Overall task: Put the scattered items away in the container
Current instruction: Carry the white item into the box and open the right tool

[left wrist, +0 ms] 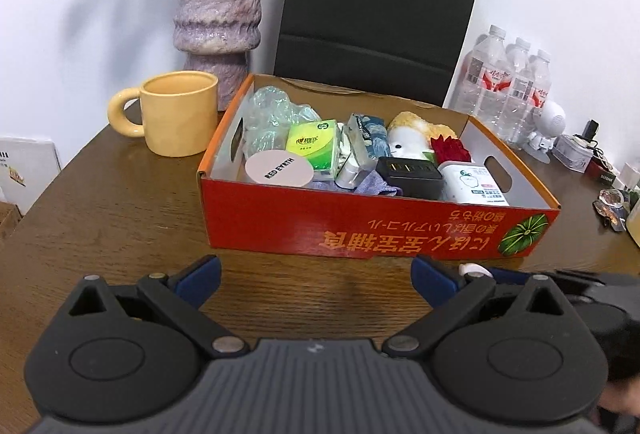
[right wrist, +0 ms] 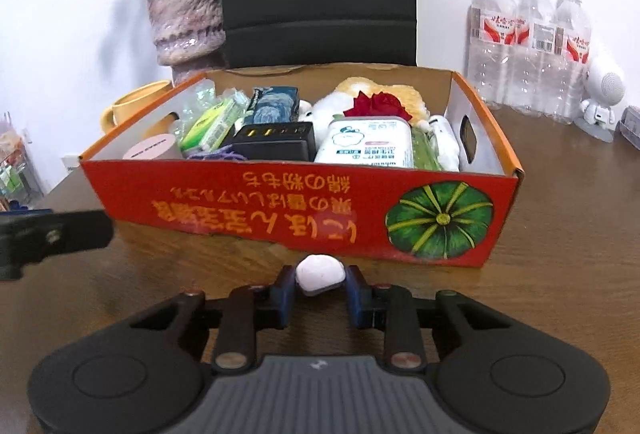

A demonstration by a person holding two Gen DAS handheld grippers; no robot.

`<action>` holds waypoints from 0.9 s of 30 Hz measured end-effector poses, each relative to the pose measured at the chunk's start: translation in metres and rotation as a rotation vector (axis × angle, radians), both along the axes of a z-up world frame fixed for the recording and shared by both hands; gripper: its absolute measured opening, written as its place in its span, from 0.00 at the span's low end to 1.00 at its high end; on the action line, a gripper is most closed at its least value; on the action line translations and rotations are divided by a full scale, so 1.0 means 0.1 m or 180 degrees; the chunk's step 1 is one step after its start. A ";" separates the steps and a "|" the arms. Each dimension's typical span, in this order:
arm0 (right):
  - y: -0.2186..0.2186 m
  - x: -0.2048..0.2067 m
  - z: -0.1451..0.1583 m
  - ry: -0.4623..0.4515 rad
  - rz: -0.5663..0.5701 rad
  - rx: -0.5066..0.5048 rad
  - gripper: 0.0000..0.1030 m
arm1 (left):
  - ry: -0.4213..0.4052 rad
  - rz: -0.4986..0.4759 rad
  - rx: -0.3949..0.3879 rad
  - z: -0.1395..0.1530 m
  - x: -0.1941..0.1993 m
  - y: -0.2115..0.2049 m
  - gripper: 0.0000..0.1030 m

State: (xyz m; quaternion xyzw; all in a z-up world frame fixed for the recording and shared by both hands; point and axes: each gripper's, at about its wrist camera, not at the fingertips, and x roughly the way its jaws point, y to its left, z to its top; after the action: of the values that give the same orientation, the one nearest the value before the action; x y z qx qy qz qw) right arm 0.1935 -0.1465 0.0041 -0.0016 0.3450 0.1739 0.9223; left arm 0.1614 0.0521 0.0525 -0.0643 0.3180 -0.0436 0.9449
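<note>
White pebble (right wrist: pixel 320 275) btwn right claw (right wrist: pixel 320 284) pads

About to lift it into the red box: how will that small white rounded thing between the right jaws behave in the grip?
The white rounded object looks smooth and pebble-shaped, so it may squirt out of the right gripper, whose jaws pinch only its sides. It seems small and probably light. Released on the table, it could roll.
</note>
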 end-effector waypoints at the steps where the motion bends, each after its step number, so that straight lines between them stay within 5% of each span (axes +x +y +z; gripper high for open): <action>1: -0.02 -0.09 0.09 -0.0057 0.0051 0.0046 0.25 | -0.0032 -0.0042 -0.0008 0.03 0.00 0.01 1.00; 5: -0.09 -0.26 0.53 -0.0379 0.0209 0.0230 0.25 | -0.0059 -0.0211 0.0114 0.23 0.18 -0.04 1.00; 8: -0.16 0.05 0.81 -0.0378 0.0193 0.0342 0.25 | -0.0036 -0.0302 0.0290 0.38 0.46 -0.13 1.00; 10: -0.18 0.42 0.88 -0.0210 0.0105 0.0375 0.25 | 0.0041 -0.0338 0.0388 0.45 0.69 -0.19 0.73; 15: -0.13 1.31 0.89 0.0242 0.0025 0.0430 0.25 | 0.0323 -0.0367 0.0595 0.49 1.21 -0.34 0.63; 19: 0.07 1.71 0.80 0.0497 0.0079 0.0299 0.25 | 0.0528 -0.0436 0.0514 0.41 1.47 -0.37 0.15; 27: 0.39 2.06 0.69 0.0669 0.0117 0.0109 0.26 | 0.0599 -0.0338 0.0404 0.31 1.60 -0.27 0.01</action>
State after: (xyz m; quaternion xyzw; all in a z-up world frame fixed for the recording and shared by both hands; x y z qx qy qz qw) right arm 0.3999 -0.1075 0.0730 0.0260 0.4368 0.1959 0.8776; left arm 0.3218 0.0249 0.0836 0.0087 0.4104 -0.0671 0.9094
